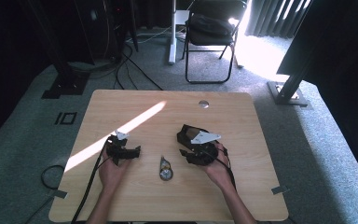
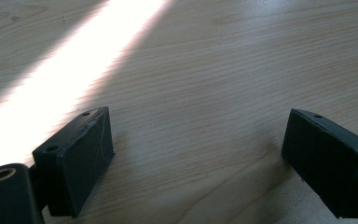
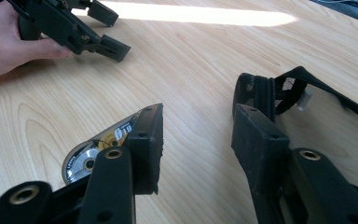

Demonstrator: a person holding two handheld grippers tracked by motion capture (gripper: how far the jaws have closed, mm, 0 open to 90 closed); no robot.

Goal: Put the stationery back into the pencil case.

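Right gripper (image 3: 196,140) jaws are held apart, nothing clamped; a tape measure (image 3: 103,145), probably, lies just left. Left gripper (image 2: 196,154) is seen open over bare table (image 2: 205,70).

**Black hand-held grippers, bare forearms**

The left black plastic two-jaw gripper (image 1: 122,150) trails a black cable off the near edge. The right black plastic two-jaw gripper (image 1: 196,144) carries a grey three-cornered plate on top and a black strap across the hand. The jaws are flat black rectangular pads with small screw holes; brass-ringed pivots sit in their arms. No sleeves cover the forearms.
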